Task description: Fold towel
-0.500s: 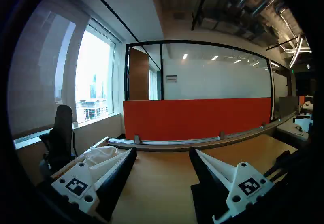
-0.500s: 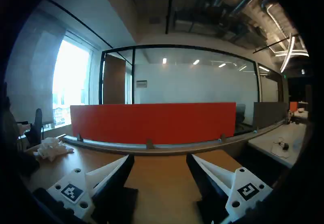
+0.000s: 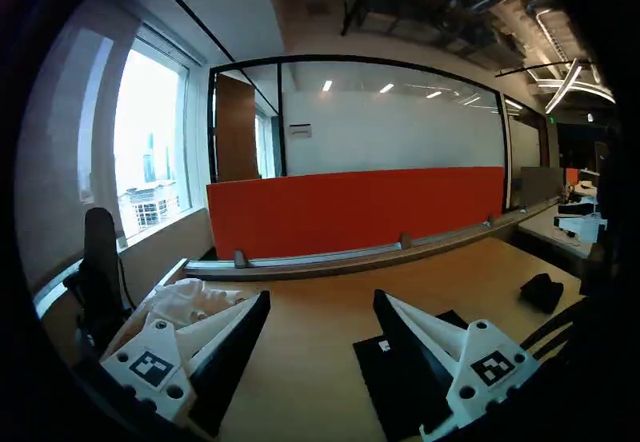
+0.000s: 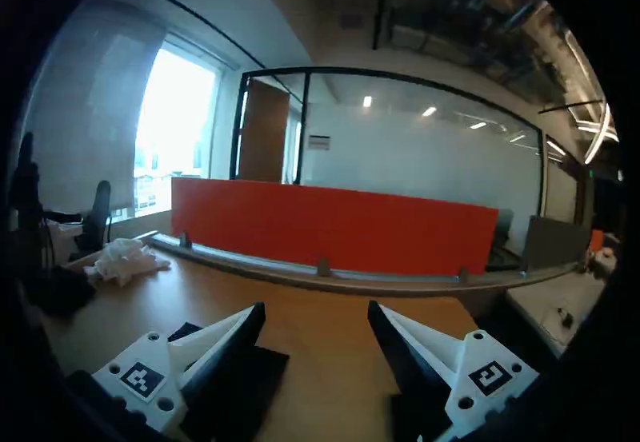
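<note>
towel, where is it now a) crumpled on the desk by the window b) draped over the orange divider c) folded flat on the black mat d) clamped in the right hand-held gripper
a: the white towel lies crumpled on the wooden desk at its window end; the right hand-held gripper is open and empty.

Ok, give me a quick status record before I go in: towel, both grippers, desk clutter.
towel: white, crumpled, unfolded, at the desk's window end
left gripper: open, empty; towel just beyond its left finger
right gripper: open, empty; towel farther off to its left
desk: wooden, orange divider along the back
clutter: black mat on the desk near the grippers; small black object toward the right
</note>
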`<action>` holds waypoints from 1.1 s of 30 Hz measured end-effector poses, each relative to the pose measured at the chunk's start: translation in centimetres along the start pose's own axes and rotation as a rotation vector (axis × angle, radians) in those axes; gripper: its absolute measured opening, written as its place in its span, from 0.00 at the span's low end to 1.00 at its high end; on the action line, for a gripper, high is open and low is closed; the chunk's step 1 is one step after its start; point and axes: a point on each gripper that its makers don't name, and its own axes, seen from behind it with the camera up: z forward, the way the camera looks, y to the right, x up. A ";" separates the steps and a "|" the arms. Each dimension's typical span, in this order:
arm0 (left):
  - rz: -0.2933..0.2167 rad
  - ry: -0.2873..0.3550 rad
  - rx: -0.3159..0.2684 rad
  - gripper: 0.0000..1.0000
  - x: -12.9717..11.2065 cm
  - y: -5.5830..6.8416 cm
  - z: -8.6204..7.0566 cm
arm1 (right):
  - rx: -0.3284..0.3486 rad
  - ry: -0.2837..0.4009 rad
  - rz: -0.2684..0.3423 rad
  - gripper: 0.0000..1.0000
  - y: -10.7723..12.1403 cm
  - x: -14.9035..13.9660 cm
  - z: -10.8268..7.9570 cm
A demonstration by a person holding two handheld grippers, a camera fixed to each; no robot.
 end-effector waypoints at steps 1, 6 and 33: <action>0.005 -0.009 -0.015 0.96 -0.2 0.2 0.0 | 0.024 -0.010 -0.010 1.00 -0.6 -0.1 0.0; 0.035 -0.049 -0.090 0.96 -1.0 1.6 0.1 | 0.132 -0.058 -0.061 1.00 -3.1 -0.7 -0.3; 0.147 -0.240 -0.332 0.96 -9.4 7.0 -0.4 | 0.359 -0.280 -0.172 1.00 -8.0 -9.2 -0.4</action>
